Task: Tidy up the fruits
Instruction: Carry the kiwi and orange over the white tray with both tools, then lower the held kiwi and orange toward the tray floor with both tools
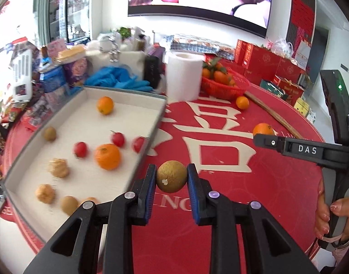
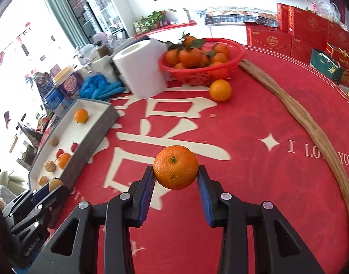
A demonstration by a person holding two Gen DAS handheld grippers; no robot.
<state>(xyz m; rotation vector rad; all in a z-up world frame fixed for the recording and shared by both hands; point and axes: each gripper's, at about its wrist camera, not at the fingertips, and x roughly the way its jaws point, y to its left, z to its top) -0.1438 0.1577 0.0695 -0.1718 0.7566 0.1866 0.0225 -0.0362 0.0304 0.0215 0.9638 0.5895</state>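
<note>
A: Describe the work surface.

B: A round table under a red cloth (image 2: pixel 254 118) with large cream characters. Clutter stands along its far edge: a paper roll (image 2: pixel 140 68) at 11 o'clock, a red basket (image 2: pixel 197 75) of mandarins at 12 o'clock, a long wooden strip (image 2: pixel 311 132) curving down the 2 o'clock side.

A: Where is the collecting container?

B: A shallow white tray (image 1: pixel 158 118) with grey walls, at 10 o'clock in the left wrist view. It already holds two mandarins, three small red fruits and several brown ones, some blurred. Exact types cannot be confirmed.

A: State of the left gripper (image 1: pixel 171 178).

B: Closed on a small round brown fruit (image 1: pixel 171 176). Both blue pads press its sides. The fruit is held clear of the cloth, just right of the tray's near wall.

A: State of the right gripper (image 2: pixel 176 173).

B: Clamped on a mandarin (image 2: pixel 175 167), stem end up, carried above the cloth near the table's centre, well apart from the tray.

A: Remaining work?

B: Judged partly complete. Both held fruits are not yet deposited. One loose mandarin (image 2: pixel 220 90) lies on the cloth touching the basket's front, at 1 o'clock in the right wrist view. Whether the basket fruit also needs moving cannot be determined.

A: Next requirement?

B: Probably carry each load over the tray wall toward 10 o'clock, then release low to prevent rolling.
</note>
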